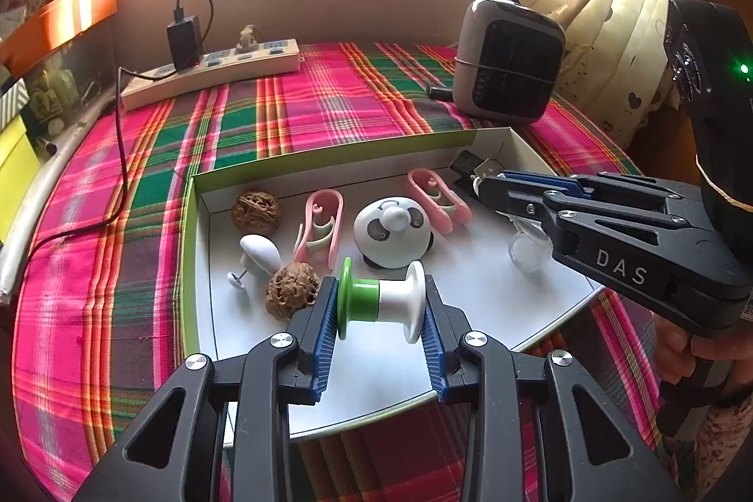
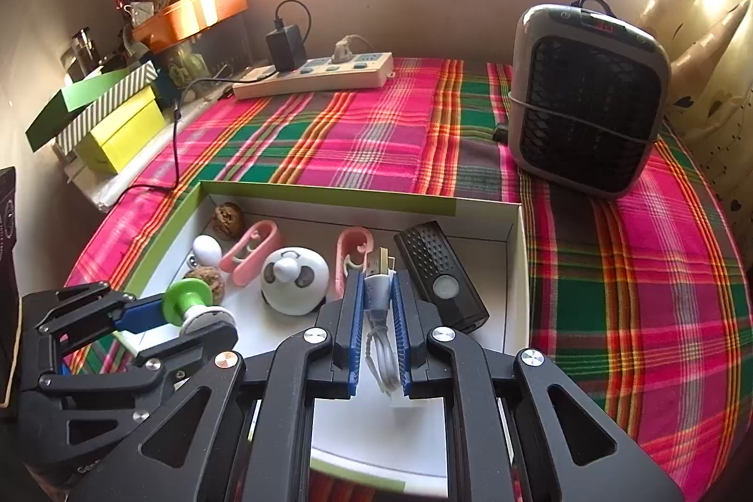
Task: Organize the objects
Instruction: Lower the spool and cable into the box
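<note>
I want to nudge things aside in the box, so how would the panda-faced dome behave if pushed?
The panda dome looks like smooth, hard plastic, so it would probably slide on the white box floor rather than deform. Its rounded top and broad base suggest that it would not tip easily, though fingers may slip off the curve. A pink clip lies close beside it and would likely get shoved along.

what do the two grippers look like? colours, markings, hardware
Both match: the left gripper and right gripper have matte black skeletal linkage arms with triangular cutouts, silver pivot bolts, and ribbed blue pads lining the jaws. The right one shows white "DAS" lettering and a black handle housing with a green LED lit.
</note>
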The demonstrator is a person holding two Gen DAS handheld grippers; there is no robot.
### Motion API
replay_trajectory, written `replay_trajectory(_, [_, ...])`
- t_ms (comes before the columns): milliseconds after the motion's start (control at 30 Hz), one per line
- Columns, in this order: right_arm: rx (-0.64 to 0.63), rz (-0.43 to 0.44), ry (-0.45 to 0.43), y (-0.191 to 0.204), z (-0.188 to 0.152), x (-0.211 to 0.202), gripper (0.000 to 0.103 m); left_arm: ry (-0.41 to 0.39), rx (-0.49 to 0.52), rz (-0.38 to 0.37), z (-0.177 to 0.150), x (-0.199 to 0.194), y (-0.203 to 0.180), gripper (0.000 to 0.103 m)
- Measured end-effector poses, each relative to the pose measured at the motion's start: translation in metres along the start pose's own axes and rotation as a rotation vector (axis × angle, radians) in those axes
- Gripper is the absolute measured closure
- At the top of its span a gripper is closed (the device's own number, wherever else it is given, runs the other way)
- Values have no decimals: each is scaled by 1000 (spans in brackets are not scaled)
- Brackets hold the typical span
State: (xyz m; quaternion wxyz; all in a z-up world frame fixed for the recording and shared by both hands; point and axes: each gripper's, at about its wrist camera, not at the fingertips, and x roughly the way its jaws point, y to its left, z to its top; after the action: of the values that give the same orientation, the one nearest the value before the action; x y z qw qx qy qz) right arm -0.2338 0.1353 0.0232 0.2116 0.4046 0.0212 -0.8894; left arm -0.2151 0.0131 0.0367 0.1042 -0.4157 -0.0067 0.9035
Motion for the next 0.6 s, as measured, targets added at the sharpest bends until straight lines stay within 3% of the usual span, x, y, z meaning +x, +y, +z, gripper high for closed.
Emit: replay_trajectory(600, [-17,-22,18,2,2,14,90,36,-3,5,0,15,0,72])
